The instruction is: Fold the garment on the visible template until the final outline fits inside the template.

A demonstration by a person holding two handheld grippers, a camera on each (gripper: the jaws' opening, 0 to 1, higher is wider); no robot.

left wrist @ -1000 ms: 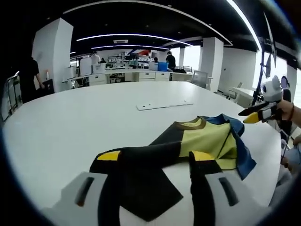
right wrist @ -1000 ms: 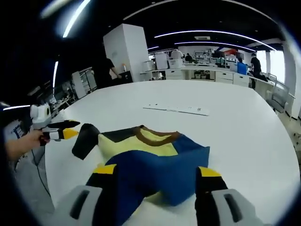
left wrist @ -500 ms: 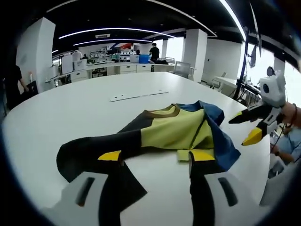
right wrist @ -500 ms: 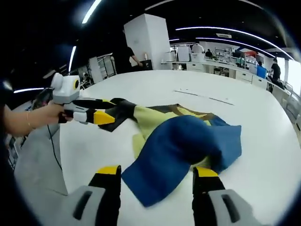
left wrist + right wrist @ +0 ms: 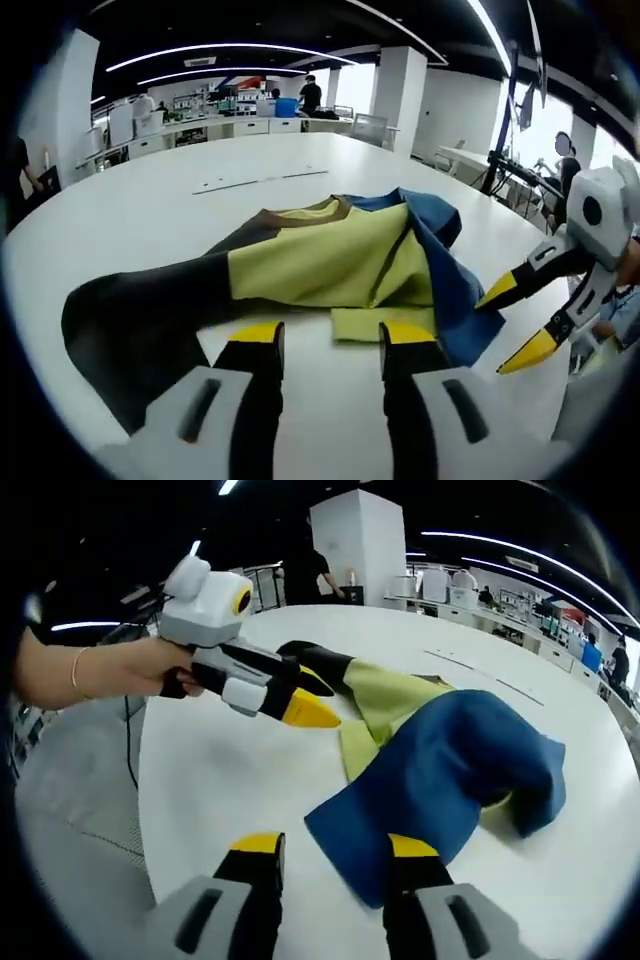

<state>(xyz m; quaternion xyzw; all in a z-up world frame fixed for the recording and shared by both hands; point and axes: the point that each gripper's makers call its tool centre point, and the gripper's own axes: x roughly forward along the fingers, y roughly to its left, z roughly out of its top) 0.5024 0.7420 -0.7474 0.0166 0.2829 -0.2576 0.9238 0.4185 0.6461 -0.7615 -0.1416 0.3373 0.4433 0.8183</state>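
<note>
The garment lies crumpled on the white round table (image 5: 150, 215). Its yellow body (image 5: 320, 262) is in the middle, a black sleeve (image 5: 130, 310) stretches left and a blue part (image 5: 440, 270) is bunched at the right. My left gripper (image 5: 332, 334) hovers open just before the yellow hem, nothing between its jaws. My right gripper (image 5: 514, 320) comes in from the right, open, beside the blue edge. In the right gripper view, the blue part (image 5: 450, 765) humps over the yellow body (image 5: 385, 695), and my right gripper (image 5: 335, 844) stands open at its near corner. A hand holds the left gripper (image 5: 310, 695) over the black sleeve (image 5: 320, 660).
A thin white strip (image 5: 260, 180) lies flat on the table beyond the garment. The table's near edge (image 5: 140, 780) curves past the left gripper, with floor and a cable below. Desks, white columns (image 5: 400, 95) and people stand far behind.
The blue part went from lying flat to humped over the yellow body. Both grippers have come closer to the garment and to each other, and both pairs of jaws have narrowed a little.
</note>
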